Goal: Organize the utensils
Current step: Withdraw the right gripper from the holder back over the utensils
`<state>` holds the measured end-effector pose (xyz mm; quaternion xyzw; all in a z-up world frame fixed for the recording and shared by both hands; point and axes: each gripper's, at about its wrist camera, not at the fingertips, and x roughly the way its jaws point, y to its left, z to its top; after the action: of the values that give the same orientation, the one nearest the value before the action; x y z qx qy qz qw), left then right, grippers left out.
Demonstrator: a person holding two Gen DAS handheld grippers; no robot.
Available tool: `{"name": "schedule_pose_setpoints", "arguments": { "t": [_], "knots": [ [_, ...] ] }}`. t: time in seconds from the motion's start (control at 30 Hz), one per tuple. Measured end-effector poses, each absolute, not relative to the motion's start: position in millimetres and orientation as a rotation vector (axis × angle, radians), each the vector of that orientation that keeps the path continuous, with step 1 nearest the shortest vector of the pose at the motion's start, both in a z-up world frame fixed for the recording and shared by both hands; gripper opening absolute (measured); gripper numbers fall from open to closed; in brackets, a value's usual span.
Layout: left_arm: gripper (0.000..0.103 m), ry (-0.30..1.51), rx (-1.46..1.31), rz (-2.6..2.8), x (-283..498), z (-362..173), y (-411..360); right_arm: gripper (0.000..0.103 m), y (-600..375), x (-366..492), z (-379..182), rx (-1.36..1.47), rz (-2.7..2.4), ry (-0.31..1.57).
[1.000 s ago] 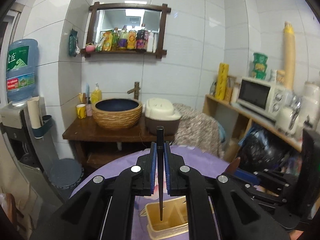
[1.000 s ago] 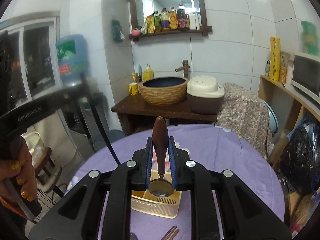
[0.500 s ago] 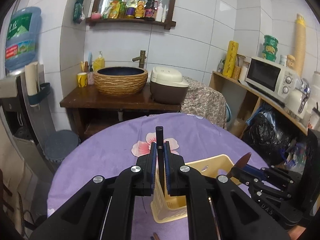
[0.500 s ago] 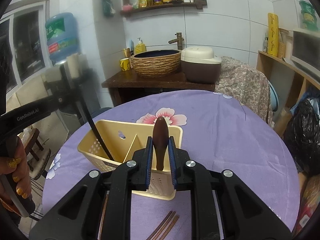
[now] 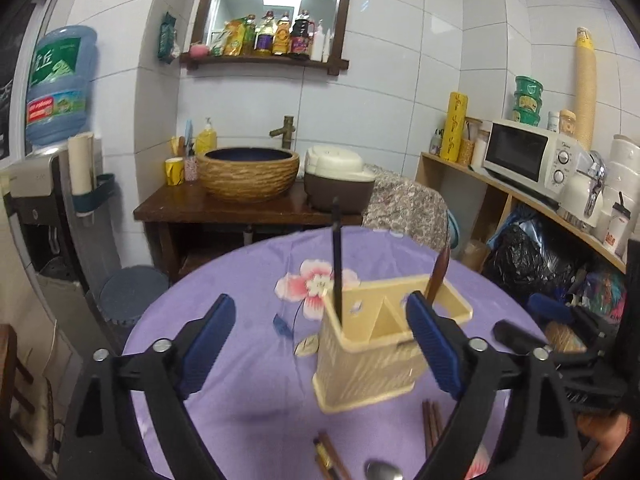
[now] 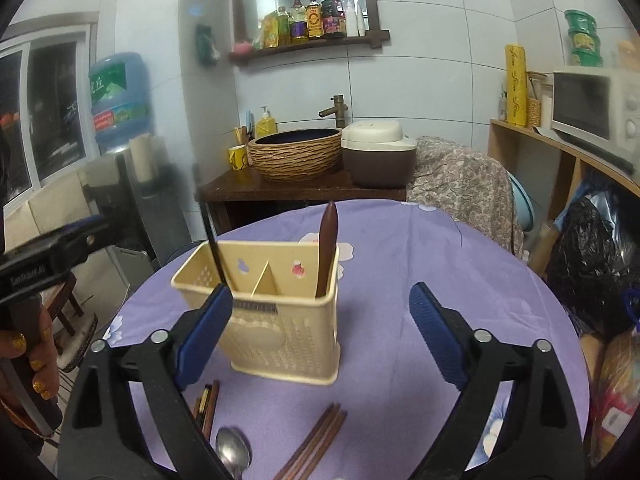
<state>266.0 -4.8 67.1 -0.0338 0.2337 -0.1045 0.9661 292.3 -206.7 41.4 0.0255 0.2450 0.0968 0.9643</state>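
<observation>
**Both tongs wide open, two utensils standing in the caddy**

So the room is a white-tiled kitchen corner. Against the back wall there's a dark wooden stand with a woven-look basin (image 5: 248, 174) and a rice cooker (image 6: 378, 152) next to it, plus a framed wall shelf (image 5: 266, 20) full of bottles above. Water dispenser bottle (image 5: 58, 84) sits off to the left, microwave (image 5: 528, 156) on an open wooden shelf to the right.

Up front is the round desk (image 6: 420, 264) with a purple flowery cloth over it.

The cream utensil caddy (image 6: 276, 336) stands upright on the desk, a divider splitting it into two compartments. From the right wrist camera it sits between the right tongs (image 6: 320, 336) and a bit ahead of them, nearer the left finger, not touched. From the left wrist camera the same caddy shows up between the fingers of the left tongs (image 5: 320, 344), closer to the right one. Both sets of tongs are spread wide with nothing in them.

Inside the caddy: a thin black utensil handle (image 6: 214, 248) leans in the left compartment, and a brown wooden handle (image 6: 327, 248) stands in the right one, poking well above the rim.

Loose on the cloth near the camera: brown chopsticks (image 6: 316, 440), another dark pair (image 6: 208, 404) to the left of them, and a metal spoon (image 6: 233, 450) between the two.
</observation>
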Motion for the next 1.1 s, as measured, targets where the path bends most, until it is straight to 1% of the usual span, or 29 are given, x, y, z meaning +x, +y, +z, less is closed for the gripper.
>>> {"name": "schedule_pose_setpoints", "arguments": {
  "t": [0.07,0.27,0.47,0.53,0.6,0.7,0.77,0.83,0.93,1.0,1.1],
  "knots": [
    [0.092,0.509,-0.071,-0.204,252.2,51.7,2.5,0.095,-210.3,279.3,31.4,0.047,0.187,0.524],
    [0.097,0.573,-0.054,-0.150,210.9,6.5,17.2,0.095,-219.8,241.0,-7.0,0.080,0.192,0.588],
    [0.097,0.619,-0.044,-0.110,182.3,-24.0,23.0,0.095,-217.8,205.9,-35.7,0.112,0.214,0.593],
    [0.097,0.613,-0.052,-0.097,173.0,-29.6,25.6,0.097,-218.0,191.4,-37.3,0.127,0.206,0.558],
    [0.097,0.590,-0.060,-0.095,163.1,-33.2,27.5,0.097,-217.3,178.0,-36.1,0.118,0.183,0.513],
    [0.098,0.522,-0.058,-0.085,148.3,-35.7,25.2,0.097,-210.8,152.7,-33.6,0.047,0.119,0.421],
    [0.098,0.485,-0.056,-0.077,141.3,-35.5,22.5,0.097,-206.7,144.4,-32.8,0.010,0.107,0.395],
    [0.098,0.439,-0.058,-0.075,133.4,-35.7,20.5,0.097,-205.7,141.1,-34.1,-0.011,0.141,0.403],
    [0.098,0.397,-0.058,-0.081,124.1,-35.4,17.3,0.097,-211.9,138.6,-39.1,0.039,0.147,0.442],
    [0.098,0.417,-0.063,-0.088,123.1,-36.9,15.1,0.097,-215.5,137.1,-43.2,0.074,0.141,0.471],
    [0.098,0.514,-0.058,-0.100,129.6,-44.1,10.0,0.097,-219.9,137.6,-52.6,0.115,0.141,0.524]
  ]
}}
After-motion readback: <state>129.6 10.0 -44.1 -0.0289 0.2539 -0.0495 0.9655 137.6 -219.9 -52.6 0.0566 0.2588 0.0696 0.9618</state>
